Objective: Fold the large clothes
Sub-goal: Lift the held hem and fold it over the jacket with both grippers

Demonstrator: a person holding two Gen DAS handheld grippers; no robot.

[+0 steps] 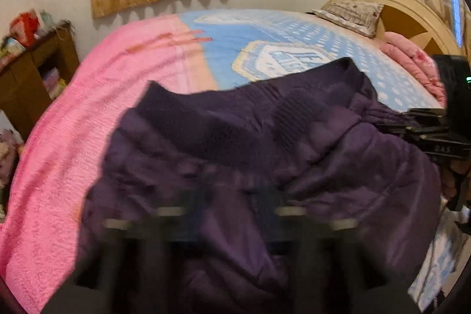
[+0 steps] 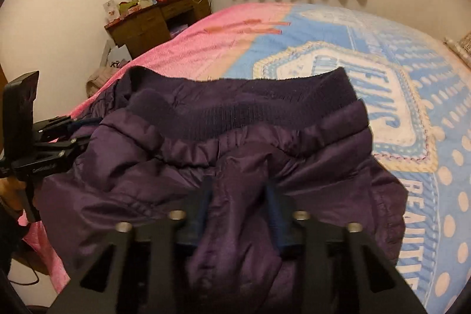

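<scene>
Jacket, dark purple puffer, bunched on bed near its edge. My right gripper pinches a fold of it; my left gripper is blurred, clamped on its fabric too.

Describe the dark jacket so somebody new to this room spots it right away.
Find the big bed with the blue dotted cover. At its near edge, overlapping the pink blanket, lies the purple jacket. It is the only dark, shiny, puffy thing there, with a ribbed knit band.
</scene>
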